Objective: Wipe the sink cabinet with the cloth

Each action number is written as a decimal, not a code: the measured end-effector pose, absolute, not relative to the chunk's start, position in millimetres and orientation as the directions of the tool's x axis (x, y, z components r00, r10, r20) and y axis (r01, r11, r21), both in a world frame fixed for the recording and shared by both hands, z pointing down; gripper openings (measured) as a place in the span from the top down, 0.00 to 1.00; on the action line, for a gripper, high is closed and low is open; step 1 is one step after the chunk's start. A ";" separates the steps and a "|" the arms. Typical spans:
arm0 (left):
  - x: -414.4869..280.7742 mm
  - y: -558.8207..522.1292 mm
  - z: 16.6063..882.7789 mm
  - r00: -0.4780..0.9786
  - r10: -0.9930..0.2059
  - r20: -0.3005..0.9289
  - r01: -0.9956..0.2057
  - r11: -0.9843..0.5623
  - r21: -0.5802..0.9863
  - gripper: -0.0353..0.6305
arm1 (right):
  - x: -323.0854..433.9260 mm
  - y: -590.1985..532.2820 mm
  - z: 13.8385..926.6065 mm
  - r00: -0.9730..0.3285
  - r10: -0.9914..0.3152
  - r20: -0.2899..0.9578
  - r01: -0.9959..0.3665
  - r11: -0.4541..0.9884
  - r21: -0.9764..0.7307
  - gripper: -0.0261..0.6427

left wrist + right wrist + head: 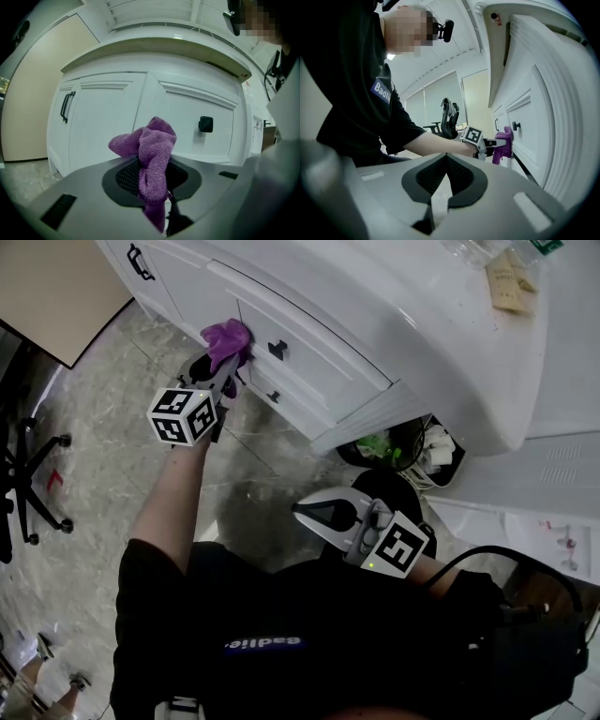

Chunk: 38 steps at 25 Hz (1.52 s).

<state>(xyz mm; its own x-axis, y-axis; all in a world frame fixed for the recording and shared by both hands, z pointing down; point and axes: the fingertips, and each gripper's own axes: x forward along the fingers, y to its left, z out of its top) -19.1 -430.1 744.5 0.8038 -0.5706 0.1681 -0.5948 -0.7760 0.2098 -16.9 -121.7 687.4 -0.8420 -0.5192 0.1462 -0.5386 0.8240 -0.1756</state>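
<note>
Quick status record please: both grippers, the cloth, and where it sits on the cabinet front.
left gripper: shut on the purple cloth, raised to the sink cabinet front
purple cloth: bunched, sticking out past the jaws, in front of the seam between two panels; contact looks likely, not certain
right gripper: shut, nothing between its jaws, low and away from the cabinet
black square knob: on the panel right of the cloth
black bar handle: on the door left of the cloth
bin: on the floor beside the cabinet's corner

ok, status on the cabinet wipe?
Left gripper shut on purple cloth, at sink cabinet door. Right gripper shut, empty, held back. Black knob near cloth.
</note>
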 end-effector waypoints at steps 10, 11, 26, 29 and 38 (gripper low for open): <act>35.1 -367.0 747.7 0.880 -0.454 0.136 -0.473 -0.863 0.177 0.80 | -13.3 -126.3 691.3 -0.840 -0.524 0.140 -0.543 0.816 -0.199 0.96; 40.5 -358.0 747.6 0.890 -0.436 0.135 -0.455 -0.874 0.171 0.80 | -13.7 -126.8 690.9 -0.841 -0.523 0.139 -0.541 0.818 -0.198 0.96; 102.8 -246.0 748.9 0.981 -0.179 0.076 -0.192 -0.954 0.229 0.80 | -8.8 -123.5 689.1 -0.836 -0.531 0.138 -0.548 0.812 -0.199 0.96; 103.6 -241.8 748.6 0.984 -0.160 0.073 -0.173 -0.958 0.230 0.80 | -11.8 -123.5 690.7 -0.841 -0.522 0.141 -0.541 0.816 -0.203 0.96; 98.3 -234.6 755.9 0.988 -0.129 0.081 -0.143 -0.968 0.207 0.80 | -19.5 -124.8 695.2 -0.853 -0.501 0.148 -0.522 0.827 -0.210 0.96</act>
<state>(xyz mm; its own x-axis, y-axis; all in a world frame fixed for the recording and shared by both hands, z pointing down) 98.3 -234.6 755.9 0.9883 -0.1288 0.0815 -0.1432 -0.9678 0.2071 -19.5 -124.8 695.2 -0.8528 -0.5007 0.1481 -0.5219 0.8268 -0.2097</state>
